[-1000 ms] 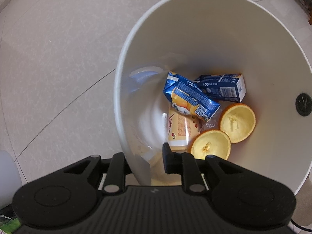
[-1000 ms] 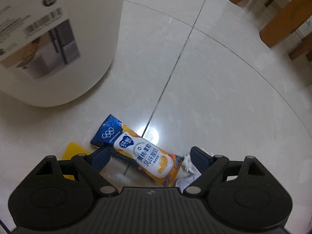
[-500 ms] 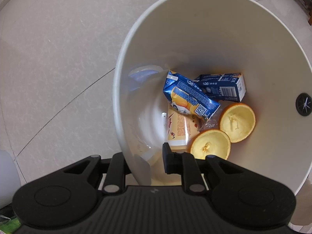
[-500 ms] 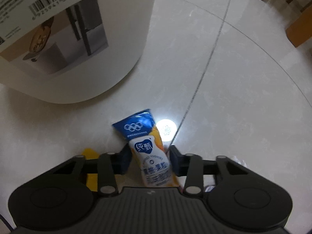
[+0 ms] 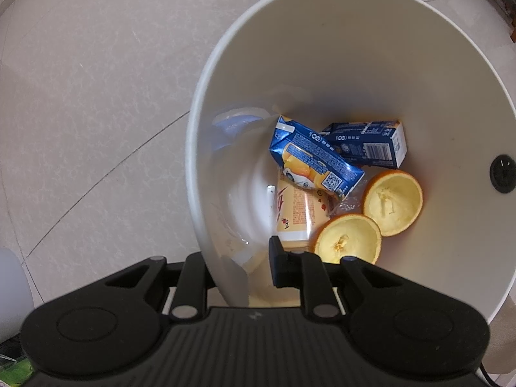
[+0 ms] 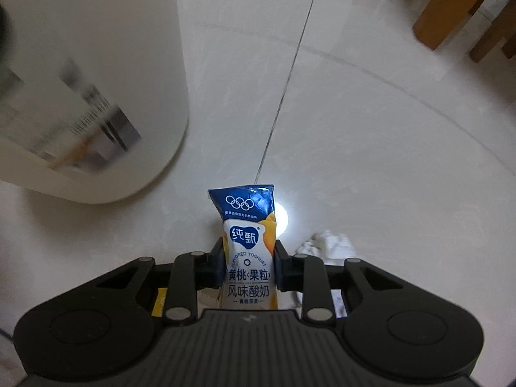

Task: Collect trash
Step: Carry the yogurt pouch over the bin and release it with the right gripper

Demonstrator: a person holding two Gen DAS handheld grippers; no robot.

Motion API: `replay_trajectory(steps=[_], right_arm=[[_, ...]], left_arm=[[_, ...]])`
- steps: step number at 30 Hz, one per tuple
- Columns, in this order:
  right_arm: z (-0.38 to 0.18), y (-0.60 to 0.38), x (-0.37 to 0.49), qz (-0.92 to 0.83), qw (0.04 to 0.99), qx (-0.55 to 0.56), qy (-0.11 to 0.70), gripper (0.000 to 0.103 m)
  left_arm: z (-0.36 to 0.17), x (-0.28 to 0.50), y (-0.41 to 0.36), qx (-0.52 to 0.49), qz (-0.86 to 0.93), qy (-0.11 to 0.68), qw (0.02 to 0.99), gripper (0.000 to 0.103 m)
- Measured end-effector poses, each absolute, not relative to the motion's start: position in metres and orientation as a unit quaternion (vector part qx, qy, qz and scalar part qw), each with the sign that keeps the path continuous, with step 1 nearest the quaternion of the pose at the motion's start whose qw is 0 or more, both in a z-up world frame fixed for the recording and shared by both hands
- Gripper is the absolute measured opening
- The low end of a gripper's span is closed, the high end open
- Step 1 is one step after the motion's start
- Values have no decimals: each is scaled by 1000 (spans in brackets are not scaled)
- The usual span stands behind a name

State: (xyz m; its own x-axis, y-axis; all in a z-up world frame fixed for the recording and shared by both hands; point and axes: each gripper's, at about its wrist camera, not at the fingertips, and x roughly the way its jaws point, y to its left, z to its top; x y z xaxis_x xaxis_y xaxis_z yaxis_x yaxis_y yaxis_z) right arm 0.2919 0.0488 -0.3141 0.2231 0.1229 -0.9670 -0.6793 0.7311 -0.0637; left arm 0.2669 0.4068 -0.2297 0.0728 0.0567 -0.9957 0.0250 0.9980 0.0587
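My left gripper (image 5: 237,274) points straight down and is shut on the rim of the white trash bin (image 5: 322,32), one finger outside the wall and one inside. In the bin lie a blue yoghurt carton (image 5: 316,164), a dark blue box (image 5: 367,143), a cream bottle (image 5: 296,213) and two hollowed orange halves (image 5: 391,203). My right gripper (image 6: 248,264) is shut on a blue, white and orange yoghurt pouch (image 6: 248,245), which stands upright between the pads above the tiled floor. The bin's outer wall (image 6: 96,64) rises at the left of the right wrist view.
A crumpled white tissue (image 6: 329,246) lies on the floor just right of the right gripper. A yellow scrap (image 6: 158,301) shows under its left finger. Wooden furniture legs (image 6: 451,6) stand at the top right. Pale tiles surround the bin.
The right gripper closed on the yoghurt pouch, turned it upright and lifted it off the floor. The left gripper and the bin stayed still.
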Motion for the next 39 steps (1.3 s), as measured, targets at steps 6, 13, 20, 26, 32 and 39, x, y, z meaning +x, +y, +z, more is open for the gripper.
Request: replay_trajectory(steps=[6,13,20,26,32,39], right_arm=[[-206,47,268,281,762,-254,525,32],[-87,73,240,305,791,-265,460,32],[-56,142,255,362,786,-262,427,32],[-81,180,271,366,789,-264,417,61],[-88,171,278,353,799,-251,416,72],[-88,132,280,306,820,-233,424,80]], left_arm=[[-231,268,409,26,12,681,732,17],[-233,268,408,24,12,680,732,17],[-234,268,410,19,8,680,733,17],[-233,267,409,23,6,681,732,17],[-234,268,408,26,4,681,732,17],[-235,269,407,26,6,681,731,17]])
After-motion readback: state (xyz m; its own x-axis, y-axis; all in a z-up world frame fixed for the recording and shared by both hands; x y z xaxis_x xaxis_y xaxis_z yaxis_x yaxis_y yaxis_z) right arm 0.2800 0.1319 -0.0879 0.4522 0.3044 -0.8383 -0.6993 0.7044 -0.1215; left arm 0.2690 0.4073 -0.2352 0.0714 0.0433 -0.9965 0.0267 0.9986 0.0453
